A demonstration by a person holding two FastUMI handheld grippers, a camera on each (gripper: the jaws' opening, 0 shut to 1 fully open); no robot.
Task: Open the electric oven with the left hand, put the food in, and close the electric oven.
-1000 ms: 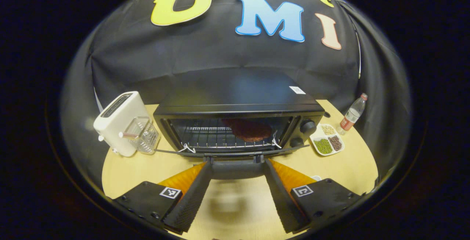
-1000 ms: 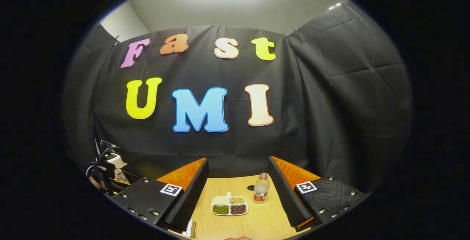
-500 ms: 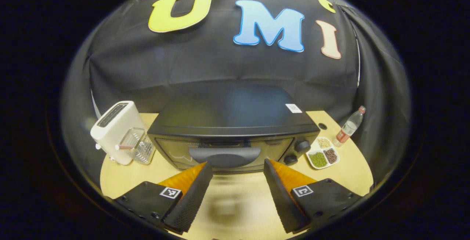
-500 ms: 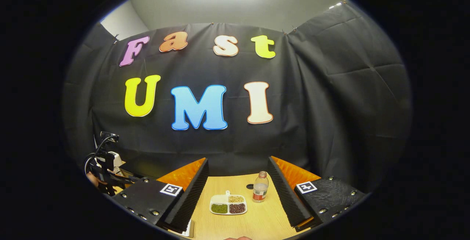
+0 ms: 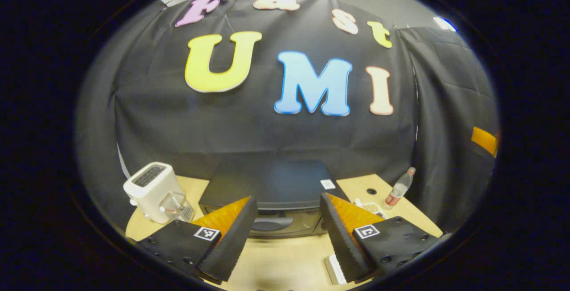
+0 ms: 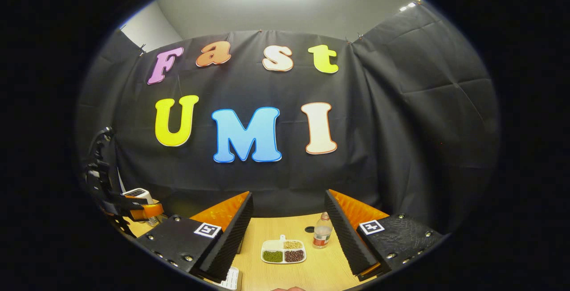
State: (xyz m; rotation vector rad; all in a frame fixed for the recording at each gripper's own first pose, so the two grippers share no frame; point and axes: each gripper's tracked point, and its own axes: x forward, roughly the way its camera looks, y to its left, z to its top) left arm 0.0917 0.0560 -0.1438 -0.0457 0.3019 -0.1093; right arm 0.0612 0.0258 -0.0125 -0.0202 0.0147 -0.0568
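The black electric oven (image 5: 272,183) stands at the middle of the table, its door shut and the handle (image 5: 270,224) across the front. The food is hidden behind the door. My left gripper (image 5: 285,237) hovers open a short way back from the oven, level with the handle, with nothing between its fingers. My right gripper (image 6: 287,237) is open and empty too, off to the right above the table, facing a divided dish (image 6: 283,255) and a bottle (image 6: 321,236). At the far left of the right gripper view, the left gripper (image 6: 133,211) appears in the air.
A white toaster (image 5: 151,189) and a clear container (image 5: 178,211) stand left of the oven. Right of it are the divided dish of beans (image 5: 369,206) and a plastic bottle (image 5: 397,188). A small white object (image 5: 336,269) lies near the wooden table's (image 5: 285,264) front edge.
The oven door swung up from open to shut, hiding the food on the rack. My left gripper then drew back from the oven and tilted upward. The right gripper barely moved.
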